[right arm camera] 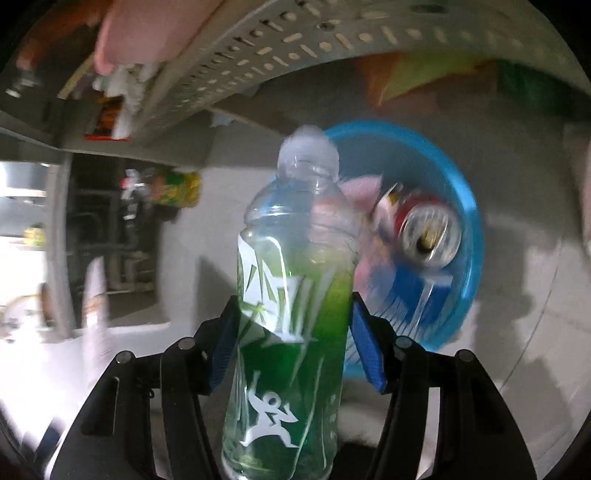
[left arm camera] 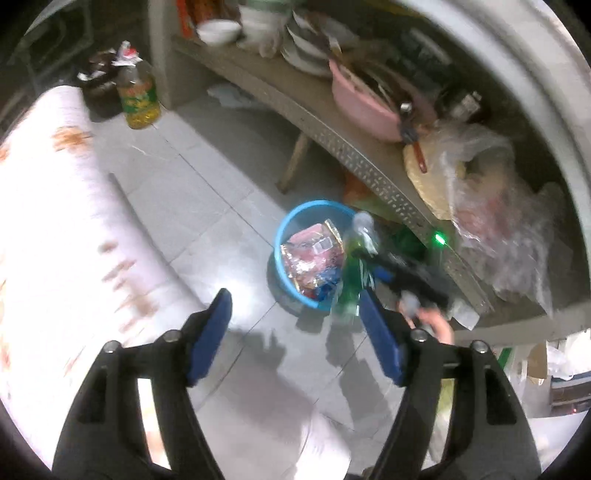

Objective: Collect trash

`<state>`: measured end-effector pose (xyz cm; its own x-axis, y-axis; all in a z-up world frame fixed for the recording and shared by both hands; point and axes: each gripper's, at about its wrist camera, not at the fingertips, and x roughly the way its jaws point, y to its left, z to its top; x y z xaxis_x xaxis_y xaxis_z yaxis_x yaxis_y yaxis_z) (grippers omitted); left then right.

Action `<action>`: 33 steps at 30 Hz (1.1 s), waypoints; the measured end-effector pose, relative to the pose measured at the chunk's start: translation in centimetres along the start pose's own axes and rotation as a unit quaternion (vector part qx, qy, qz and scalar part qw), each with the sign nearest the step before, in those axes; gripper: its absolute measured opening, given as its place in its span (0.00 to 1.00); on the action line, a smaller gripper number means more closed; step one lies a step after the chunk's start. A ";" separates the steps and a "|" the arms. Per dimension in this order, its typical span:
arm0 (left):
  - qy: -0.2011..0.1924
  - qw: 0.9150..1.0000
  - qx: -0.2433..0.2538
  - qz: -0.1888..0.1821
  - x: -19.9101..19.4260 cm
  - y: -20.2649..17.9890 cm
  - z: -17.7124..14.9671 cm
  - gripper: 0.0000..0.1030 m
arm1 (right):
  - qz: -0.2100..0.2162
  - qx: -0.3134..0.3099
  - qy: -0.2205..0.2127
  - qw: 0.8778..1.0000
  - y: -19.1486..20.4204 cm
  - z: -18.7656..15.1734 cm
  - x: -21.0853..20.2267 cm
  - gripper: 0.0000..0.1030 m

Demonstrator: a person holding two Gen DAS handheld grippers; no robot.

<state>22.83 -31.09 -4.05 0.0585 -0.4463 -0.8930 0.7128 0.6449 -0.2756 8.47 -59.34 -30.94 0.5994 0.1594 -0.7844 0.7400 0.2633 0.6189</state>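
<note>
A blue trash bin (left arm camera: pixel 291 218) stands on the tiled floor beside a table and holds snack wrappers (left arm camera: pixel 314 254). In the right wrist view the bin (right arm camera: pixel 465 236) also holds a soda can (right arm camera: pixel 428 230). My right gripper (right arm camera: pixel 291 328) is shut on a clear plastic bottle with a green label (right arm camera: pixel 291 314), cap pointing toward the bin. The same bottle (left arm camera: pixel 354 273) and right gripper (left arm camera: pixel 410 275) show in the left wrist view, at the bin's right rim. My left gripper (left arm camera: pixel 295 317) is open and empty, above the floor in front of the bin.
A perforated table (left arm camera: pixel 332 136) carries a pink bowl (left arm camera: pixel 362 103), white dishes (left arm camera: pixel 218 29) and plastic bags (left arm camera: pixel 498 206). An oil bottle (left arm camera: pixel 138 99) stands on the floor at the back left. A white patterned cushion (left arm camera: pixel 55 206) lies at the left.
</note>
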 end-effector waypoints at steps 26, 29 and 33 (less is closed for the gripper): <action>-0.195 0.979 -0.046 0.026 -11.6 1.2 -20.5 0.87 | -0.068 -0.269 -0.109 0.955 5.5 -19.1 -19.8 0.70; -0.217 0.972 -0.063 0.058 -12.7 1.8 -21.9 0.89 | -0.076 -0.338 -0.141 0.927 8.5 -21.8 -22.3 0.79; -0.237 0.963 -0.089 0.090 -14.2 2.4 -22.9 0.92 | -0.079 -0.410 -0.206 0.885 11.8 -25.9 -26.4 0.93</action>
<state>7.77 -8.98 -0.15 0.5130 -0.5226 -0.6809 0.5319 0.8162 -0.2257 -6.53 -35.79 -3.90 0.6928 -0.2567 -0.6738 0.4562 0.8798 0.1338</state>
